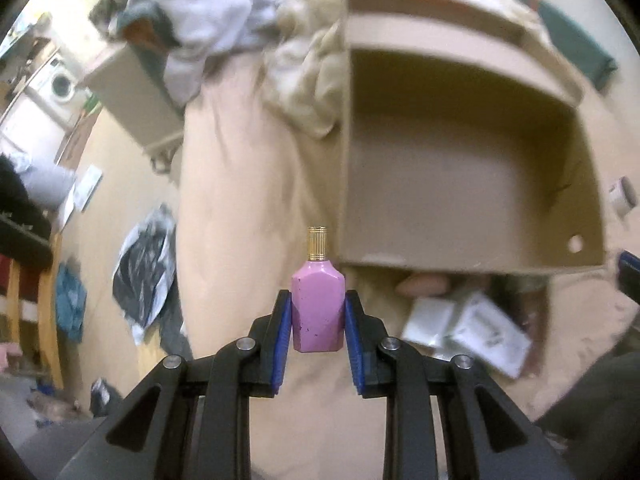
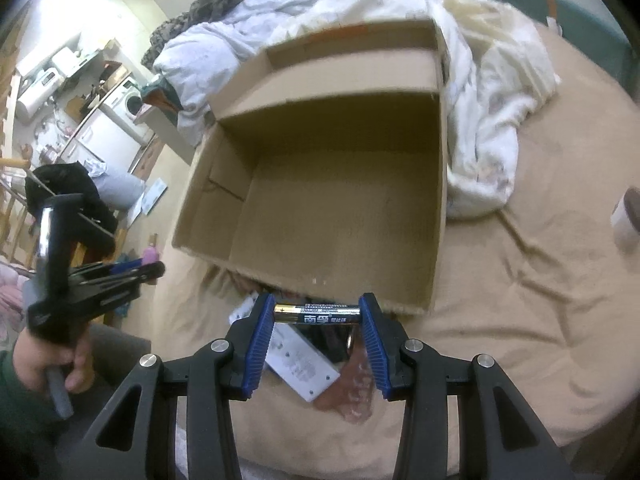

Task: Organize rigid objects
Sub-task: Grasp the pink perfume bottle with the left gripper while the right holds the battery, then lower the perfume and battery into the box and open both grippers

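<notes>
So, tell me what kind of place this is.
Probably a lived-in studio flat: a tan-sheeted bed with a rumpled white duvet, and a white front-loading washing machine beside kitchen counters.

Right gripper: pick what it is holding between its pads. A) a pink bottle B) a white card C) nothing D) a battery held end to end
D: the right gripper is shut on a battery, pads at its two ends, in front of the cardboard box.
</notes>
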